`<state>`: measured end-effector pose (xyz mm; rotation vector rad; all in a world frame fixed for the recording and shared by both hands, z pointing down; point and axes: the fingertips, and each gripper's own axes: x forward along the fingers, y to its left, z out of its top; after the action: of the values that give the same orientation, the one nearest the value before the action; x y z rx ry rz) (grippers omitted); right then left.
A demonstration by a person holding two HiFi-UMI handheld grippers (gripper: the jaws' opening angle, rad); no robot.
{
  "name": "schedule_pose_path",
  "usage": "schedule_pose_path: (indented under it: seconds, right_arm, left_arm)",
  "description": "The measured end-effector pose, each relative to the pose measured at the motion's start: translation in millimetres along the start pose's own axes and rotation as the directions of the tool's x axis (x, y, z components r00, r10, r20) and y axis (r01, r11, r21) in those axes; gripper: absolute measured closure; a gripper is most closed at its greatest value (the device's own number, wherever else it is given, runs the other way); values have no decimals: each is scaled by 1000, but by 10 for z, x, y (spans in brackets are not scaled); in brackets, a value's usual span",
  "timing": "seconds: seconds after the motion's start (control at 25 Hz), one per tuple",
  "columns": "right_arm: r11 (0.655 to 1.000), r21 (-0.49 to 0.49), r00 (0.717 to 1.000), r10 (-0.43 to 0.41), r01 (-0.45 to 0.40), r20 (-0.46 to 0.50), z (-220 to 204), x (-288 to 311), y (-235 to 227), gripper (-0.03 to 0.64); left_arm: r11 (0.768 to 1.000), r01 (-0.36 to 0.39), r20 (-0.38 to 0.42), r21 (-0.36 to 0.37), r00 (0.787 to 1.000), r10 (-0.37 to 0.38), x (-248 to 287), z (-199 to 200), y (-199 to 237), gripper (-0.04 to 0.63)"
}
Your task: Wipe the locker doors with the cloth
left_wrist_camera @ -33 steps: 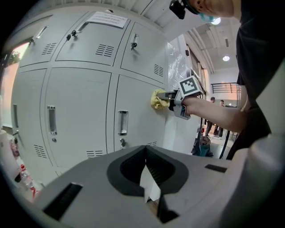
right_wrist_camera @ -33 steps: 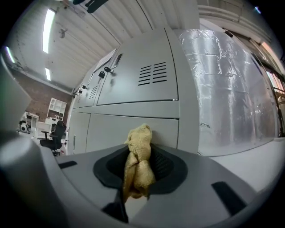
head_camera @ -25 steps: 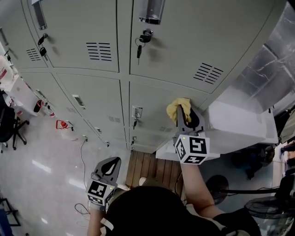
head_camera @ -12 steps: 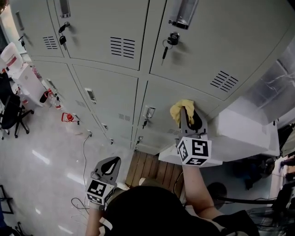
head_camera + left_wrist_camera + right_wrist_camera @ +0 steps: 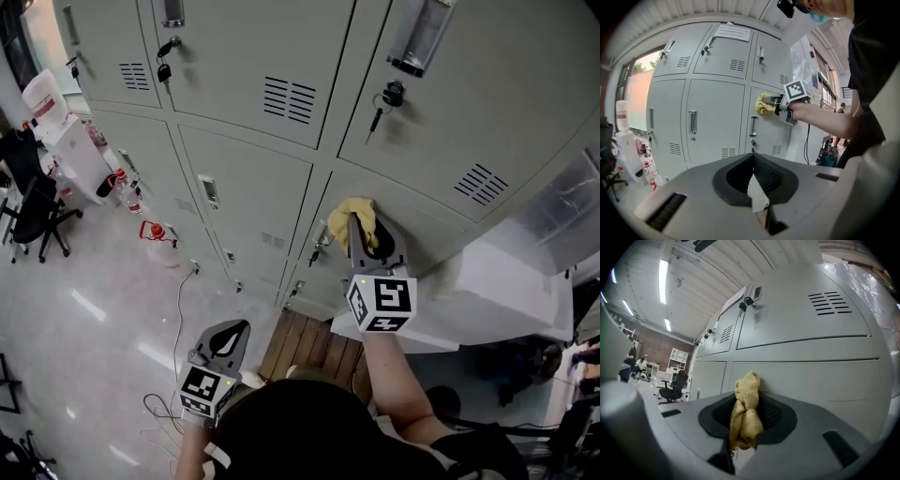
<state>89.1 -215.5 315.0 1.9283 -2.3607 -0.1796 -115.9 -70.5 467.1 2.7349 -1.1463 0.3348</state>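
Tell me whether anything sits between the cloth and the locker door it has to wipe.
Nothing visible does. The right gripper holds the cloth right up at the locker door, with only bare metal ahead; the door's handle sits off to one side.

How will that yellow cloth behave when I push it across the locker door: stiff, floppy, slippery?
Probably floppy: the cloth bunches and folds between the right gripper's shut jaws. Its fuzzy nap likely drags on the smooth locker door rather than sliding. Only a small wad sticks out, so hard pressure may tug it loose.
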Motion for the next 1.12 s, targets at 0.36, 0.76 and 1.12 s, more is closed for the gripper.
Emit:
schedule_pose_path:
  seconds: [0.36,0.76,1.12]
  right_arm:
    - [996,9,996,90,-90,-8,-25,291,410,511]
    - [993,-3,992,118,-118,-49,-222,360,543,511]
    - [996,-12,994,83,-84,-77,-335,218,352,511]
  left_arm:
    - [995,-93,-9,-28,996,93,-233,-81,199,588]
    - [991,-128,-21,-42,992,128,-312,-142,258,588]
    - [997,-75,-22,-35,997,74,-151,-123,140,588]
